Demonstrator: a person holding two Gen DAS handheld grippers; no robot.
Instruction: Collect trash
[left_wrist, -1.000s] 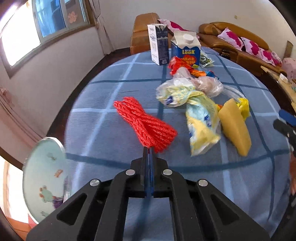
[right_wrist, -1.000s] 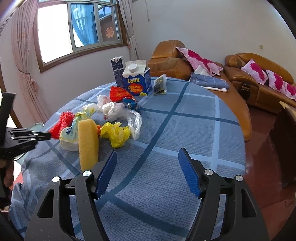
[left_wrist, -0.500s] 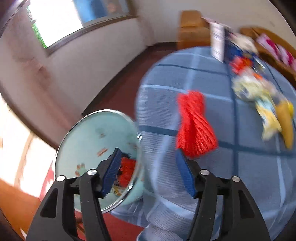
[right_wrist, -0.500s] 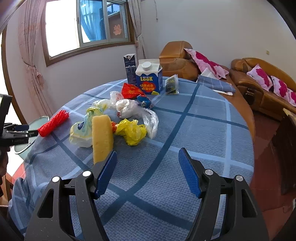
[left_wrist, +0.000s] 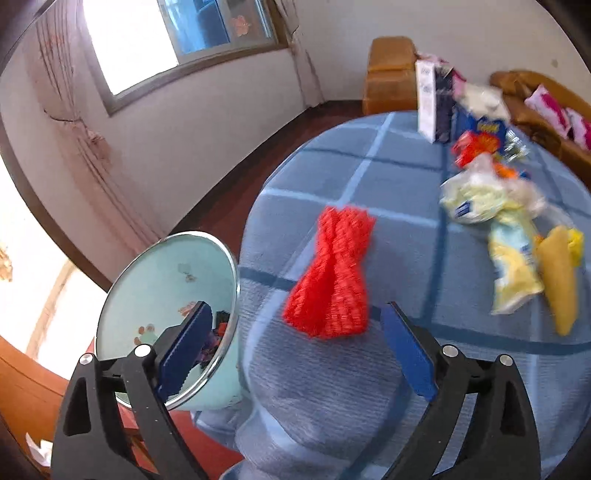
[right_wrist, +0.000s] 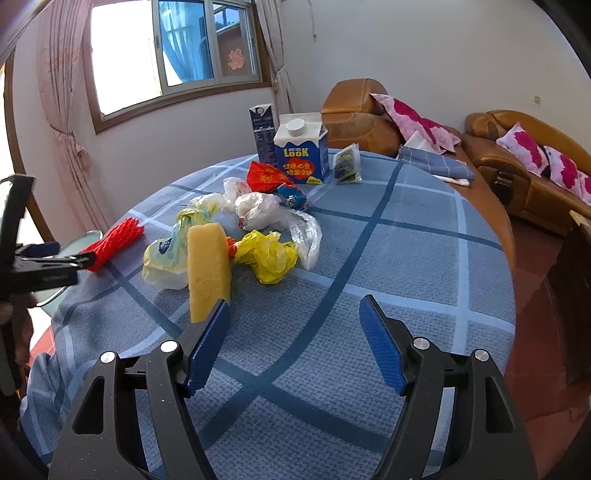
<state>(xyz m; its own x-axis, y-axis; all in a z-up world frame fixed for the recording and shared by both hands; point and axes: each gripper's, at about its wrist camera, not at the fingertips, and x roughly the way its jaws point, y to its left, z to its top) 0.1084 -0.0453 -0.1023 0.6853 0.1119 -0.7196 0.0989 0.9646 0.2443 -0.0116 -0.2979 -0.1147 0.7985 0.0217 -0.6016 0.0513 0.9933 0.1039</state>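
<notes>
A red foam net (left_wrist: 332, 273) lies near the left edge of the round blue checked table (left_wrist: 369, 387). My left gripper (left_wrist: 295, 354) is open and empty just before it, beside a light blue bin (left_wrist: 147, 295) with trash inside. In the right wrist view the net (right_wrist: 118, 240) lies far left. A yellow sponge (right_wrist: 208, 266), yellow bag (right_wrist: 267, 254), pale wrappers (right_wrist: 166, 254) and clear bags (right_wrist: 266, 210) lie mid-table. My right gripper (right_wrist: 295, 339) is open and empty, hovering before the sponge.
Two cartons (right_wrist: 301, 147) and a small green packet (right_wrist: 345, 162) stand at the table's far side. Brown sofas with pink cushions (right_wrist: 517, 155) lie behind. The floor drops off at the table's right edge (right_wrist: 509, 280).
My left gripper opened, dropped something red into the bin, and swung left then back toward the red net. My right gripper moved closer to the sponge, staying open.
</notes>
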